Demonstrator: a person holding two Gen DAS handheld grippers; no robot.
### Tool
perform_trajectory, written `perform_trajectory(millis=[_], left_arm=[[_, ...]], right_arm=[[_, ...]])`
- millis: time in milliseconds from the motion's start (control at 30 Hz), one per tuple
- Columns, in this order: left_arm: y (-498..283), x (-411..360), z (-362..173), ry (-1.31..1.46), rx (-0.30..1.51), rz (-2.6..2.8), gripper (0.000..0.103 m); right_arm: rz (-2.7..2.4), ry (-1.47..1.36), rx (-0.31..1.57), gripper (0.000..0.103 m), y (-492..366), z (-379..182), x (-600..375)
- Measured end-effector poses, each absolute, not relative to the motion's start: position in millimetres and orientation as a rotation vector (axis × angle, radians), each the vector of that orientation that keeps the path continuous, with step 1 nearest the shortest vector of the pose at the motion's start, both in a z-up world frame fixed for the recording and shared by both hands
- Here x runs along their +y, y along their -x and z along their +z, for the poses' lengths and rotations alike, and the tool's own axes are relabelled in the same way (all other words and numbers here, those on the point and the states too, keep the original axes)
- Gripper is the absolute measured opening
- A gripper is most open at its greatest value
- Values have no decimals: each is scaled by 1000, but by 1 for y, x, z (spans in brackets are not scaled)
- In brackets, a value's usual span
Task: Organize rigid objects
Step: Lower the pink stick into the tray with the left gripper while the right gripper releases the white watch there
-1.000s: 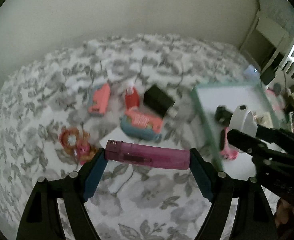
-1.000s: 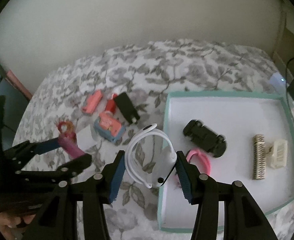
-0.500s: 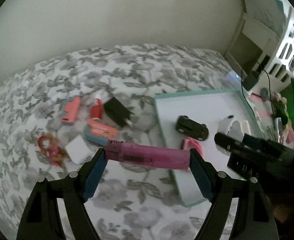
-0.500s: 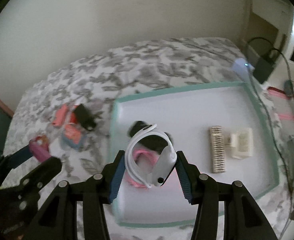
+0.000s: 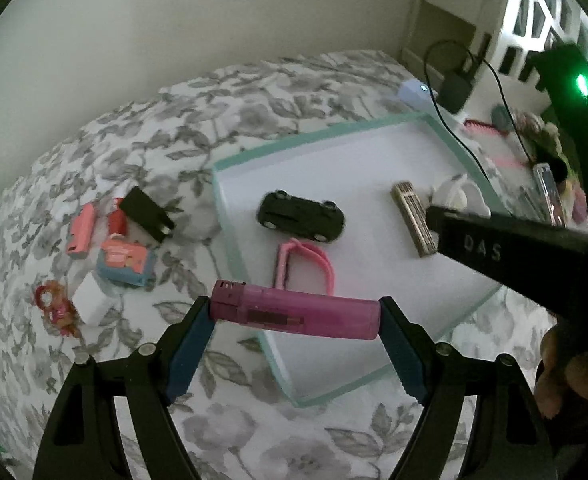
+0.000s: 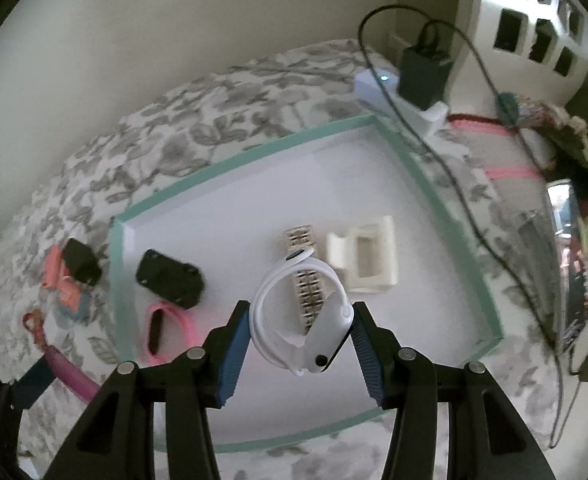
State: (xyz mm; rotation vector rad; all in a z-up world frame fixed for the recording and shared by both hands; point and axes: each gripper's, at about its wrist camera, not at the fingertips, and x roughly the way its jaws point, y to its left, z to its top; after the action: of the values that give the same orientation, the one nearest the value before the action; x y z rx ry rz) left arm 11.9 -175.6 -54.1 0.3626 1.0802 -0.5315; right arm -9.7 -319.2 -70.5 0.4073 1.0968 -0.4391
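Note:
My left gripper (image 5: 294, 316) is shut on a pink lighter (image 5: 294, 314), held crosswise above the near left rim of the white tray with a teal rim (image 5: 230, 236). My right gripper (image 6: 300, 334) is shut on a white smartwatch (image 6: 306, 324), held over the tray (image 6: 254, 156). In the tray lie a black toy car (image 5: 300, 216), a pink band (image 5: 306, 264), a metal watch strap (image 5: 412, 218) and a white block (image 6: 368, 256). Left of the tray lie a black charger (image 5: 146, 214), pink and red small items (image 5: 80, 230), a blue-and-pink toy (image 5: 122, 262) and a white cube (image 5: 92, 298).
Everything rests on a grey floral bedspread (image 5: 254, 100). A black adapter with a cable (image 6: 424, 72) and a white hub (image 6: 378, 84) sit beyond the tray's far corner. Clutter and a phone (image 6: 560, 216) lie on the right. A wall runs behind.
Both grippers have moved right, from over the bedspread to over the tray, each still holding its object. The loose items have slid to the left of both views.

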Motion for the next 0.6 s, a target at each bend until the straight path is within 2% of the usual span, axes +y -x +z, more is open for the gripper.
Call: perform_trajectory(millis=[600], left_arm=[[-15, -181, -87, -443, 1145, -494, 83]], right_arm=[[-385, -362, 1224, 54, 0, -101, -306]])
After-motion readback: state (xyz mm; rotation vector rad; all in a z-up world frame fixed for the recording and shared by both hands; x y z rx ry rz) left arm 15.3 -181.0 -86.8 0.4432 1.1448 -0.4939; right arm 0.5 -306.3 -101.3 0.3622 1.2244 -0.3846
